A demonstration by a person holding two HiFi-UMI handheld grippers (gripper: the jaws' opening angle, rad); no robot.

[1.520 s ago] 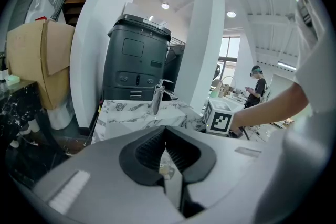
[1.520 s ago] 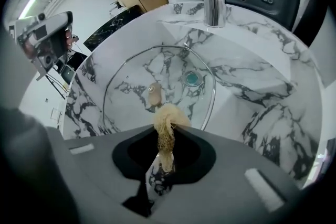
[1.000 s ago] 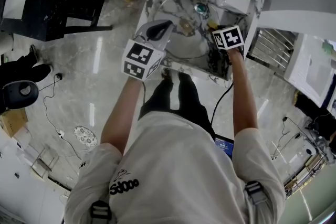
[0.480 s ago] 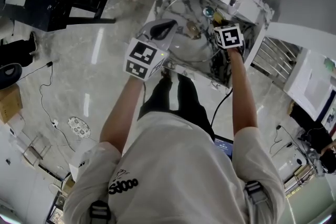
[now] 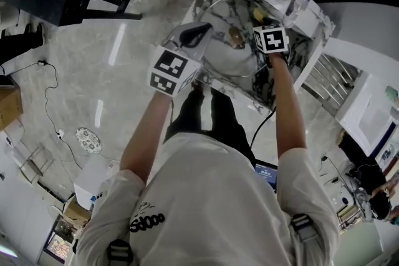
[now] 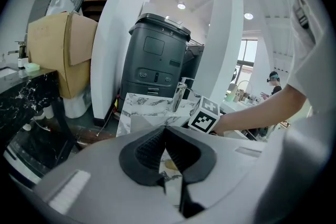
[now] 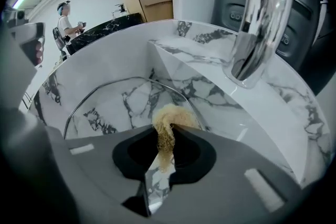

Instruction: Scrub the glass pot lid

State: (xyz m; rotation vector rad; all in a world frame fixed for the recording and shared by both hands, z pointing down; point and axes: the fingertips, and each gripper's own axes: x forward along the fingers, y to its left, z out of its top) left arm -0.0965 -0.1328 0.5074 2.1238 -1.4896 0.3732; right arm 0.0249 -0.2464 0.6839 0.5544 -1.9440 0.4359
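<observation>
**Lid braced in the sink, scrubbing in hand**

The scrubbing step is judged to be under way. The right gripper (image 7: 167, 131) is clenched on a tan, fibrous scrubber (image 7: 168, 118). Its tuft is pushed out past the fingertips and, as far as can be told, laid against the glass lid (image 7: 118, 105). The lid is stood on a tilt inside the marble sink (image 7: 226, 76), directly ahead of the right fingers, with its metal rim (image 7: 126, 80) arched just above them. The faucet (image 7: 258, 18) is seen above and to the right of those fingers.

The left gripper (image 6: 166, 134) is closed, with its fingertips drawn together. In the head view it is set at the lid's edge on the side away from the right fingers. It is judged to be pinching the rim, though the clear glass between the fingers can hardly be made out.

For the next move, the scrubber should be swept across the glass under steady pressure, out toward the rim. The left grip should be held firm so that the tilted lid is not let slip.
</observation>
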